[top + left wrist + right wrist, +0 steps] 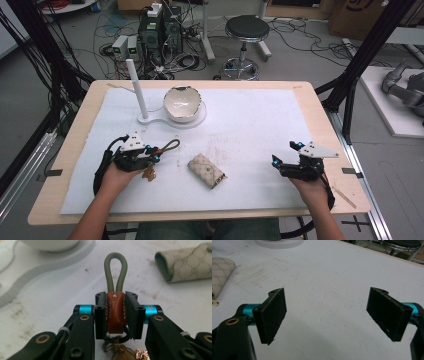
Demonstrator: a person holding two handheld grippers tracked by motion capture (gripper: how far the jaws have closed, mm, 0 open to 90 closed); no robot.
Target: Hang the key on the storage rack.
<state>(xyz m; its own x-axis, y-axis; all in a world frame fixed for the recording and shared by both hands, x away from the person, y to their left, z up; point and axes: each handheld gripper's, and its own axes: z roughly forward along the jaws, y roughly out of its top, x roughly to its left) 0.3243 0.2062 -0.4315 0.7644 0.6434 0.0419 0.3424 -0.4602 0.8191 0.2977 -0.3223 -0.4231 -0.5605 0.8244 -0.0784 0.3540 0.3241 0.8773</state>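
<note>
Left gripper [154,154] is clenched on the keychain [115,307] at lower left; right gripper [285,154] hangs released (plenty of bare mat [250,125] around), pouch [206,171] between them.

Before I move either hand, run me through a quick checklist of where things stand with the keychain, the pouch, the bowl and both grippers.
1. Left gripper shut on the keychain, gripping its brown leather tab: ok.
2. Green cord loop free ahead of the jaws, not snagged: ok.
3. Right gripper open with nothing between its jaws: ok.
4. Patterned pouch lying between the two grippers, untouched: ok.
5. White bowl seated on the white stand beside its post: ok.
6. Whether the pouch is fastened shut: cannot tell.
</note>
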